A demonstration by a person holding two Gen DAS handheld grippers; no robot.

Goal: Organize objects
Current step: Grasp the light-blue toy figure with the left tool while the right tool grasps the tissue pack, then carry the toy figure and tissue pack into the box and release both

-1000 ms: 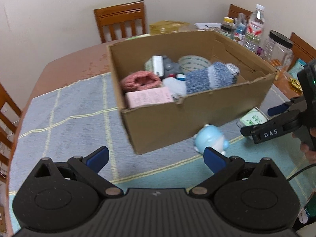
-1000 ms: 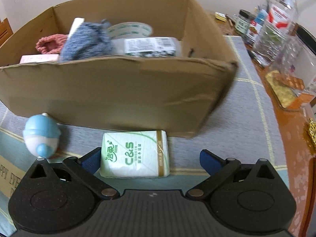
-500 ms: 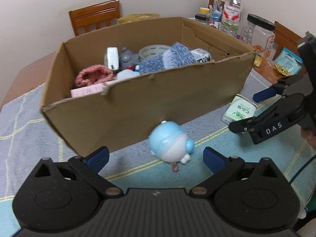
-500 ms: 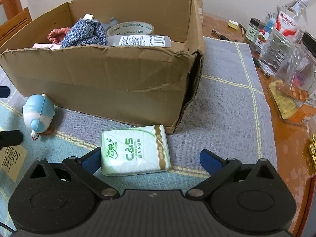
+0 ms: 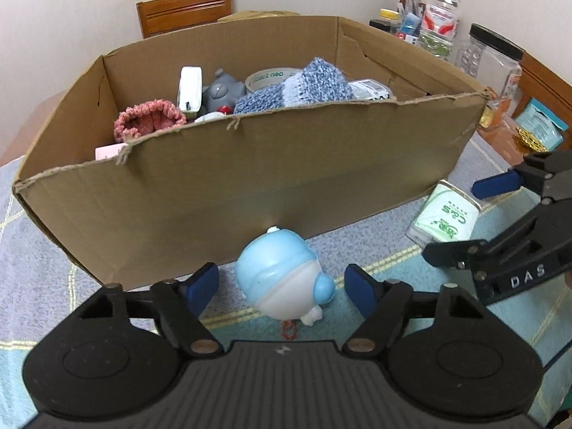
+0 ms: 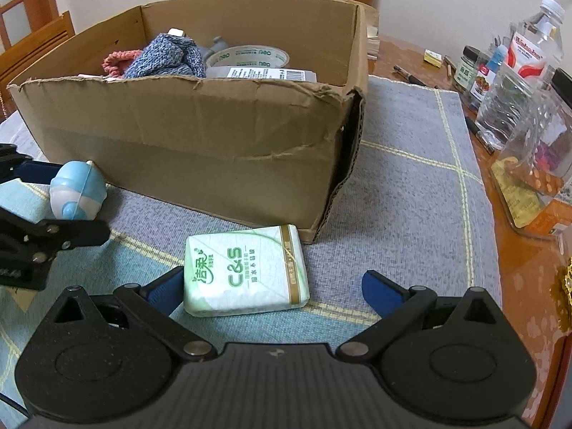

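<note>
The left gripper (image 5: pixel 282 284) is hovering with its jaws spread wide around the blue toy (image 5: pixel 282 279), a smooth, rounded plastic figure lying on the woven mat (image 6: pixel 411 186) just in front of the cardboard box (image 5: pixel 250 178); neither pad is touching it. The right gripper (image 6: pixel 273 287) is also standing wide open, gripping nothing, with the tissue pack (image 6: pixel 245 271), a soft, glossy, green-and-white rectangle, lying flat between its blue pads near the box's torn corner. Inside the corrugated box are sitting a blue knit sock (image 5: pixel 296 87), a pink knit piece (image 5: pixel 148 121) and a tape roll (image 6: pixel 248 57).
</note>
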